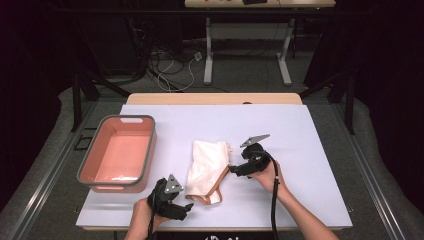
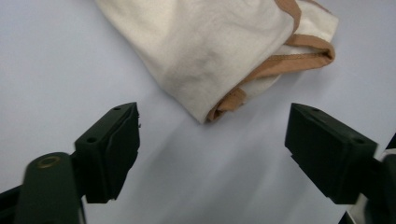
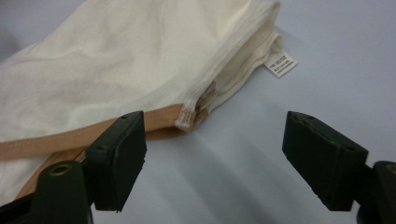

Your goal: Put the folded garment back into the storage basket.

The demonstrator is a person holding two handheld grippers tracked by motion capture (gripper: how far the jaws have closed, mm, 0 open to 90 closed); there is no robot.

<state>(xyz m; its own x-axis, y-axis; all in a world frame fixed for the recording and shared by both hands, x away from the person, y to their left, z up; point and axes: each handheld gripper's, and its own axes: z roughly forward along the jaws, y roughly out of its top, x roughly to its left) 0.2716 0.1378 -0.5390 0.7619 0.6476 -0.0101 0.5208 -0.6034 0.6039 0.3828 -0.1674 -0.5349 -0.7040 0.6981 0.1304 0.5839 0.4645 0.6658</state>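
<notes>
A cream cloth with tan trim [image 1: 207, 171] lies folded in the middle of the white table top. My left gripper [image 1: 187, 206] stands open at the cloth's near corner [image 2: 210, 112], its jaws wide apart and holding nothing [image 2: 212, 149]. My right gripper [image 1: 231, 168] is open just right of the cloth's right edge. In the right gripper view the tan-trimmed corner [image 3: 189, 114] and a small white label [image 3: 280, 64] lie just ahead of the spread jaws [image 3: 212, 149], which hold nothing.
A pink tub with a grey rim [image 1: 95, 170] sits at the table's left. The white table top [image 1: 300, 150] extends bare to the right of the cloth. Beyond the far edge are cables on the floor [image 1: 172, 65] and another table's legs [image 1: 208, 60].
</notes>
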